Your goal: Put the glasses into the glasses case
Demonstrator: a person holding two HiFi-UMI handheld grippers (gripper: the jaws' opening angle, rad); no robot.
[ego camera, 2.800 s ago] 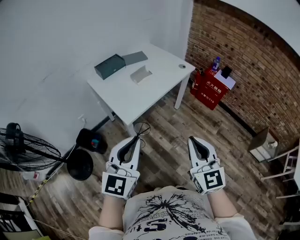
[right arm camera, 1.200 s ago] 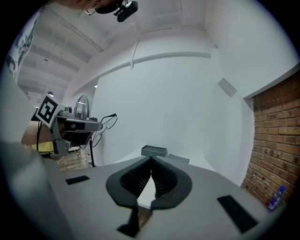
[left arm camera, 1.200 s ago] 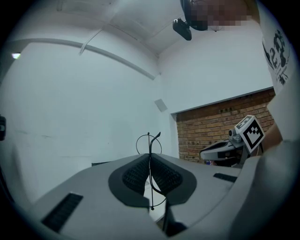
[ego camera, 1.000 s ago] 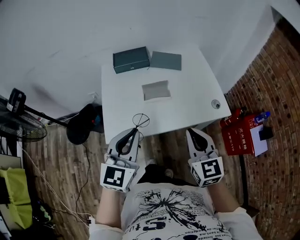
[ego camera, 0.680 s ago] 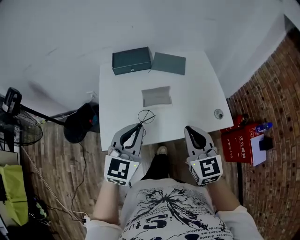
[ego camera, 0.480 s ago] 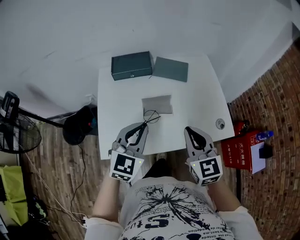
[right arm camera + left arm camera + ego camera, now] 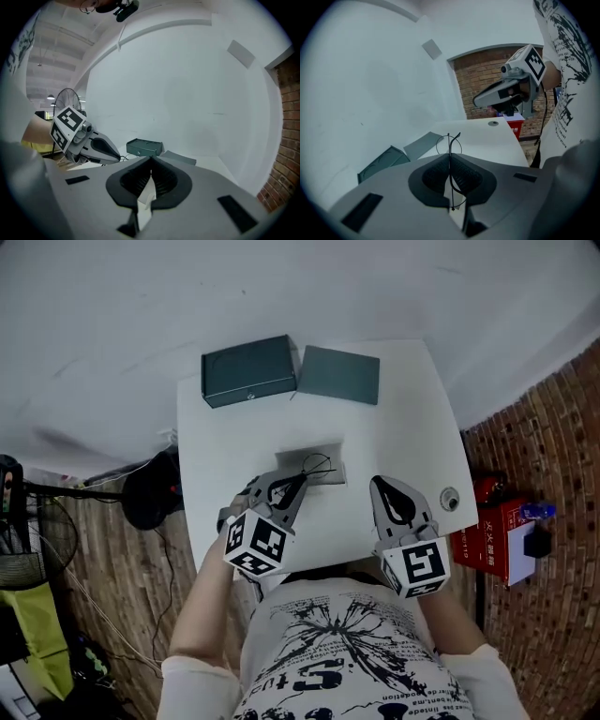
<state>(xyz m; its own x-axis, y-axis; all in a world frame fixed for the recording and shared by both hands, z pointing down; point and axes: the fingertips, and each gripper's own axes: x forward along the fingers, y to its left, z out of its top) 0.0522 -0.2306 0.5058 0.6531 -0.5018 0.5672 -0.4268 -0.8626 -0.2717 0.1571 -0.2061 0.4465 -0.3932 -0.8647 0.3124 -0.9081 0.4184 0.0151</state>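
1. Left gripper point(image 7: 298, 481): jaws clamped tight on the glasses point(image 7: 316, 465). They pinch one thin wire of the frame, seen edge-on in the left gripper view. A round lens loop sticks out past the tips. Very little metal is in the grip.
2. Right gripper point(image 7: 382, 486): jaws pressed together with nothing between them. It hovers over the near edge of the table point(image 7: 394, 427), to the right of the left gripper and apart from it.
3. The glasses sit over a grey cloth point(image 7: 328, 448) near the middle of the table. Cannot tell whether they touch it.
4. Glasses case point(image 7: 248, 369): dark green box at the far left corner of the table, well apart from the glasses. A flat grey piece point(image 7: 339, 374) lies just beside it along the far edge. Cannot settle whether the case top is open.
5. Small round disc point(image 7: 451, 498) near the right edge, clear of any likely path.
6. Judgement: the step in hand looks like the carry to the case.
   - Travel slowly toward the far left corner and keep the gripper level, since a thin wire can swivel in a pinch like this.
   - Come in from above and lower the frame until it sits inside the walls, then loosen.
   - The free right gripper could steady the case wall so the box does not skid.
   - Main risk: the lens loop catching the rim.
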